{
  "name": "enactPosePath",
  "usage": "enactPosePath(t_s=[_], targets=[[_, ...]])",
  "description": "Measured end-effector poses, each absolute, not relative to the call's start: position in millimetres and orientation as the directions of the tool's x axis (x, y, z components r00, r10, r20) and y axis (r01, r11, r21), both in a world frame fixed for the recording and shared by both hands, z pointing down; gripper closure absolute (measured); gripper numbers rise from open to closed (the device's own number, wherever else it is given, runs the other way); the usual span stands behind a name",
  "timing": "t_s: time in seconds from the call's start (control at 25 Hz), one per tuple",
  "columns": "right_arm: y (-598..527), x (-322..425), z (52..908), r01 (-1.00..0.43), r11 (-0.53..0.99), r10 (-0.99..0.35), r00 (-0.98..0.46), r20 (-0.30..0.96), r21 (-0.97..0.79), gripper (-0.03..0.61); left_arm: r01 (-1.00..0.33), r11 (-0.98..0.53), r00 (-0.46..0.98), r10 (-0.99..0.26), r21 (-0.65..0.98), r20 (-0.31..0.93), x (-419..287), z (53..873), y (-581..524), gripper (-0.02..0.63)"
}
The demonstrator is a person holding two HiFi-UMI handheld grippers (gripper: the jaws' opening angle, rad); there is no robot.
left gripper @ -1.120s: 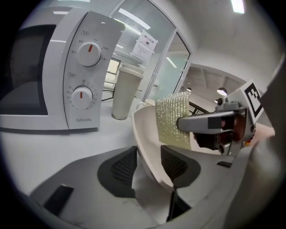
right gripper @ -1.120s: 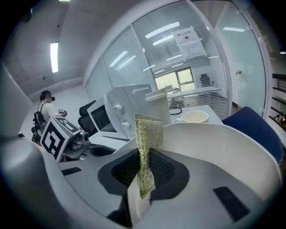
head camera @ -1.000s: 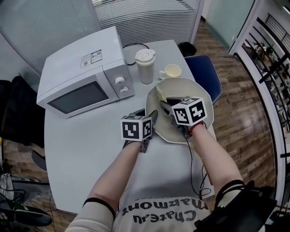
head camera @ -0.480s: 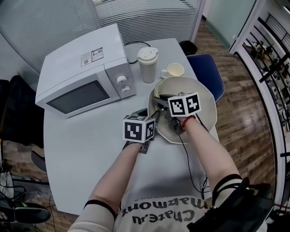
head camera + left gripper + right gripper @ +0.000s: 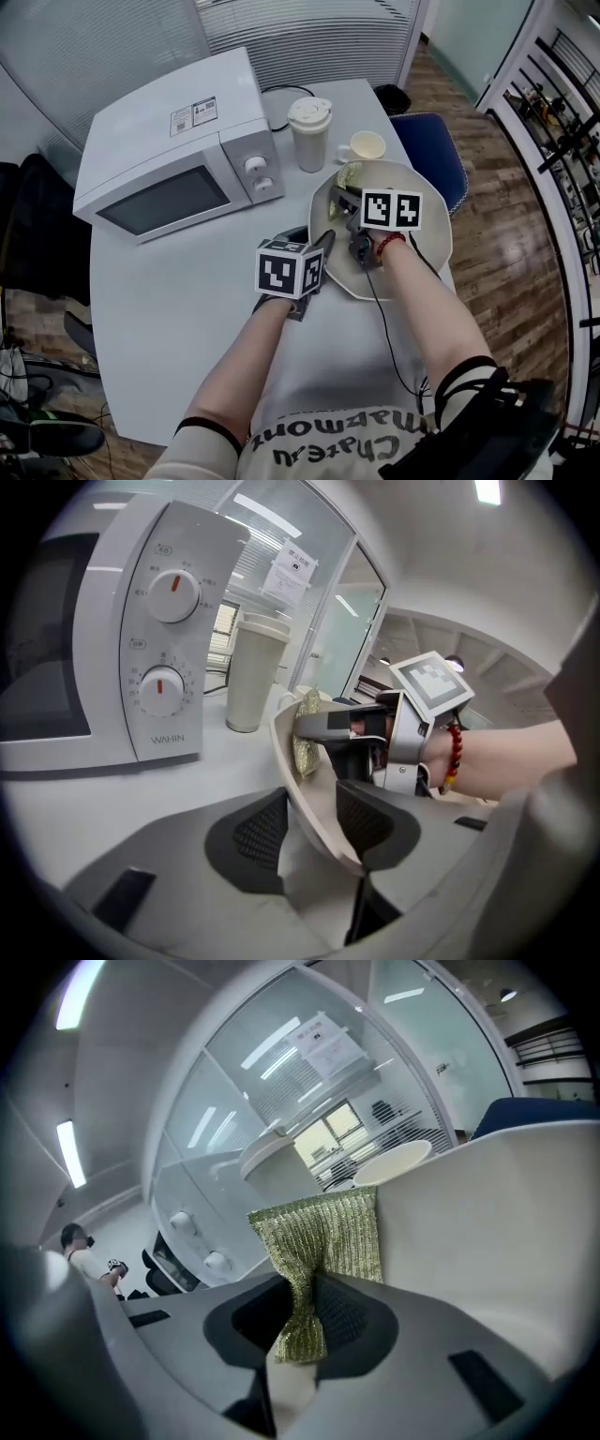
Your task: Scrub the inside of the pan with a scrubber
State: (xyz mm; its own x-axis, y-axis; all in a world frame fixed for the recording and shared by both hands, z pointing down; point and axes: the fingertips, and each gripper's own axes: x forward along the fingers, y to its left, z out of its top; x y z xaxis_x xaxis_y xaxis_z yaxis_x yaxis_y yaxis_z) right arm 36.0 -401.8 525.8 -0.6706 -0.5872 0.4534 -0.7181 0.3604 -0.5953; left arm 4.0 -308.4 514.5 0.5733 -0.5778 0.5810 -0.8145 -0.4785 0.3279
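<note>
Currently a person works at a pale tabletop [image 5: 187, 309] with 2 handheld grippers, beside a white microwave [image 5: 169, 141], a lidded tumbler [image 5: 309, 136] and a small cup [image 5: 366, 145]. The wide cream pan [image 5: 427, 258] sits at the tabletop's right edge.

The left gripper [image 5: 319, 246] is clamped on the pan's near rim, 1 pad on the outer wall and 1 on the inner, steadying it. The right gripper [image 5: 345, 197] reaches inside the pan, clenched on a green-gold mesh scrubber [image 5: 323, 1241], which lies against the far inner wall [image 5: 487, 1232].

The scrubber looks light and soft: it bunches into a bow shape where the pads pinch it, and its free end fans out flat. Pinching 1 end, as here, seems right, since that leaves a broad face for rubbing. Its weave probably gives plenty of grip.

The pan looks rigid, smooth and rather slick, with a thin curved wall. I judge the rim the only practical hold. Under hard scrubbing the pan could slide or tip, so the rim grip needs firmness.
</note>
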Motion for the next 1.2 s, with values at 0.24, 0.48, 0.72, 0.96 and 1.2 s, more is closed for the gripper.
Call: enactPosePath(t_s=[0.24, 0.48, 0.72, 0.96, 1.2], targets=[[-417, 64, 538, -0.762, 0.269, -0.647, -0.596, 0.476, -0.589, 0.508, -0.811, -0.49, 0.576, -0.572, 0.32, 0.584, 4, 515, -308, 0.439], [-426, 95, 545, -0.799, 0.185, -0.684, -0.523, 0.509, -0.572, 0.508, -0.808, -0.499, 0.578, -0.567, 0.314, 0.586, 4, 515, -308, 0.437], [-428, 121, 547, -0.824, 0.059, -0.736, -0.417, 0.534, -0.563, 0.509, -0.806, -0.495, 0.583, -0.566, 0.325, 0.582, 5, 514, -308, 0.437], [-424, 156, 548, -0.829, -0.109, -0.77, -0.278, 0.574, -0.548, 0.509, -0.809, -0.494, 0.579, -0.569, 0.32, 0.584, 4, 515, -308, 0.437], [-415, 180, 547, -0.804, -0.223, -0.781, -0.191, 0.595, -0.552, 0.512, -0.805, -0.484, 0.588, -0.572, 0.343, 0.572, 3, 514, -307, 0.437]])
